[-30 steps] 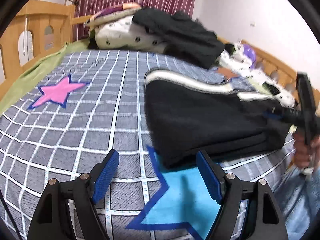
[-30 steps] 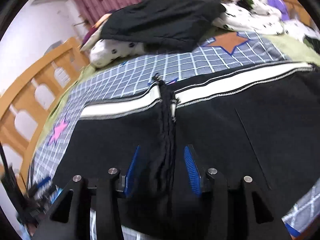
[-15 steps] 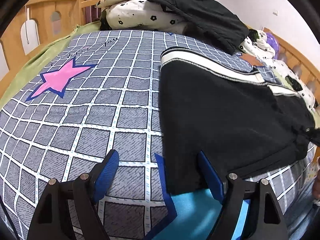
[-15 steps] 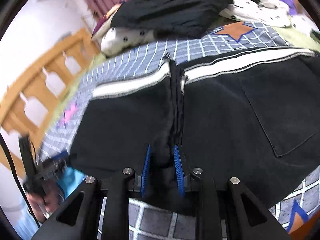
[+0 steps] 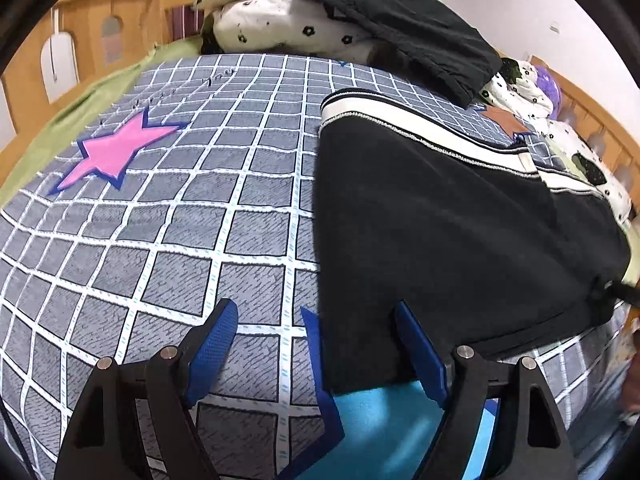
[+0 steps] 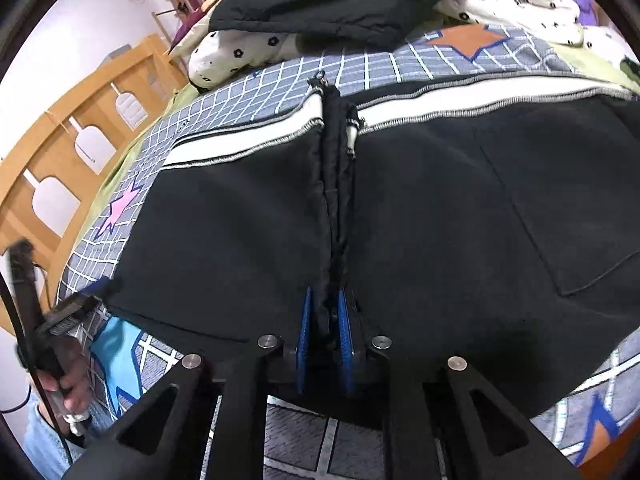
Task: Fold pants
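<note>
Black pants (image 5: 452, 240) with a white waistband lie spread on the grey checked bedspread (image 5: 160, 216). My left gripper (image 5: 316, 352) is open, its blue pads straddling the near left corner of the pants, low over the bed. In the right wrist view the pants (image 6: 460, 216) fill the frame. My right gripper (image 6: 325, 332) is shut on the bunched middle seam of the pants at their near edge. The left gripper also shows in that view (image 6: 68, 316) at the left corner of the pants.
A pile of pillows, a quilt and a black garment (image 5: 384, 24) lies at the head of the bed. A wooden bed rail (image 6: 68, 128) runs along the side. Pink (image 5: 112, 152) and blue (image 5: 384, 432) star patches mark the bedspread.
My right gripper has closed on the middle seam of the pants. My left gripper has moved forward, up to the corner of the pants, still open.
</note>
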The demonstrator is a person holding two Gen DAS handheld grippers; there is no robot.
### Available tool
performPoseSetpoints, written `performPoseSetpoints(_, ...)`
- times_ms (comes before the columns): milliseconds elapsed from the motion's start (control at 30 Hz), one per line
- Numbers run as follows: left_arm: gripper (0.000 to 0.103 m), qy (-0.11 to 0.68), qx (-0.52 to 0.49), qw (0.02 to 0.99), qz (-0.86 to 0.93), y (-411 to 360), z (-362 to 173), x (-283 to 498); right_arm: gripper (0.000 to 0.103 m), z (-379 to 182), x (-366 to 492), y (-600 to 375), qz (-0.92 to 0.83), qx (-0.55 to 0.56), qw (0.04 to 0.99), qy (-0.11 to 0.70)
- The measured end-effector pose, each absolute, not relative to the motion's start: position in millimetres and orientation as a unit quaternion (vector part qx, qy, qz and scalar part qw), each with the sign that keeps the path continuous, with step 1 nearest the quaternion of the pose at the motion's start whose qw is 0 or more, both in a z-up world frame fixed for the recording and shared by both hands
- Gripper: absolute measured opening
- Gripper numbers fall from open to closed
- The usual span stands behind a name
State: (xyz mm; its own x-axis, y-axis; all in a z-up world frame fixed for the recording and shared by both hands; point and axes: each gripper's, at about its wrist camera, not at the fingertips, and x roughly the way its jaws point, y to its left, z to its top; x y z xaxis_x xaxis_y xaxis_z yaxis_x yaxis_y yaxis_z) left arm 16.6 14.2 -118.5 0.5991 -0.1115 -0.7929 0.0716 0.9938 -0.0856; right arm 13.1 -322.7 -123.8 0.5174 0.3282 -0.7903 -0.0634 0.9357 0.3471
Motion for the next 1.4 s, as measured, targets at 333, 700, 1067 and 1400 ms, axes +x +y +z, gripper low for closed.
performPoseSetpoints(333, 0.078, 0.415, -0.024, 0.908, -0.056, 20.3, -72.4, 45.7, 0.074, -41.9, -25.2, -409.5, -0.004, 0.12, 0.916, 0.384)
performPoseSetpoints(700, 0.077, 0.465, -0.08, 0.873, -0.119, 22.3, -96.9, 107.8, 0.077, -97.3, -27.8, -581.2, -0.165, 0.18, 0.876, 0.415)
performPoseSetpoints(1067, 0.039, 0.505, -0.146, 0.83, -0.186, 15.2, -133.2, 167.7, 0.056, -141.2, 18.5, -607.8, -0.147, 0.29, 0.871, 0.369)
performPoseSetpoints(1400, 0.011, 0.447, -0.158, 0.862, -0.182, -0.8, -51.7, 166.1, 0.01, -28.3, 44.2, -530.2, -0.167, 0.131, 0.939, 0.271)
